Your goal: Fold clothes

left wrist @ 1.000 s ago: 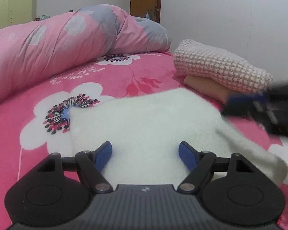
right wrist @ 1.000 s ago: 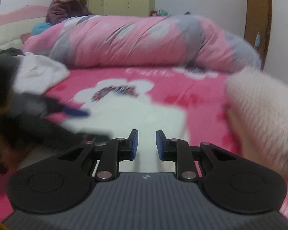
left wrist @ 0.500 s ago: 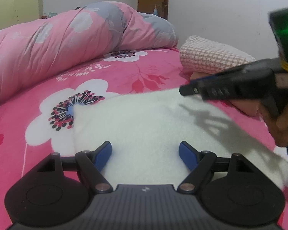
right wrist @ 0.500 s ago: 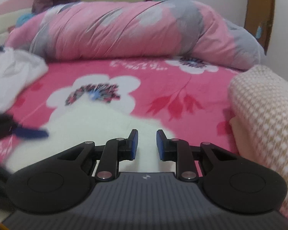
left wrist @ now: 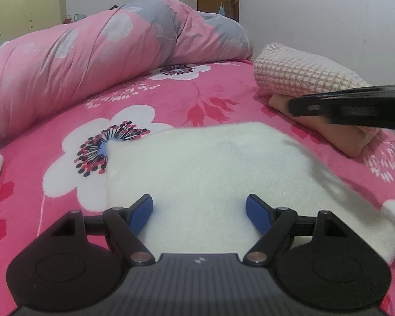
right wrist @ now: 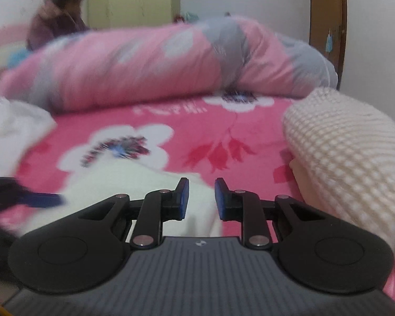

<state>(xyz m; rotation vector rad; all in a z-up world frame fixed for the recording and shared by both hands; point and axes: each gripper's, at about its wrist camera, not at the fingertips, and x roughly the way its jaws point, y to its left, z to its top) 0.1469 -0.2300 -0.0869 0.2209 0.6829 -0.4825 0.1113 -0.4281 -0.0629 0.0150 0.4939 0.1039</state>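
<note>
White fleece garment (left wrist: 210, 173) is laid flat on the pink floral bedsheet (left wrist: 202, 97); its surface is soft and fuzzy, with a rounded far edge. Its long axis cannot be told from either view. The far edge is directed toward the rolled pink-and-grey quilt (left wrist: 97, 52).

The left gripper (left wrist: 199, 212) is positioned directly over the near part of the garment, its blue-padded jaws spread wide, with nothing held between them. The right gripper (right wrist: 199, 196) is located at the garment's right side, its jaws set with a narrow gap between them and nothing pinched; it is seen blurred in the left wrist view (left wrist: 342, 109).

A folded waffle-knit cloth (left wrist: 297, 76), checked in cream and tan, is stacked on a folded peach cloth (left wrist: 337, 137) to the right of the garment, apart from it. A seated person (right wrist: 58, 26) is visible beyond the quilt.
</note>
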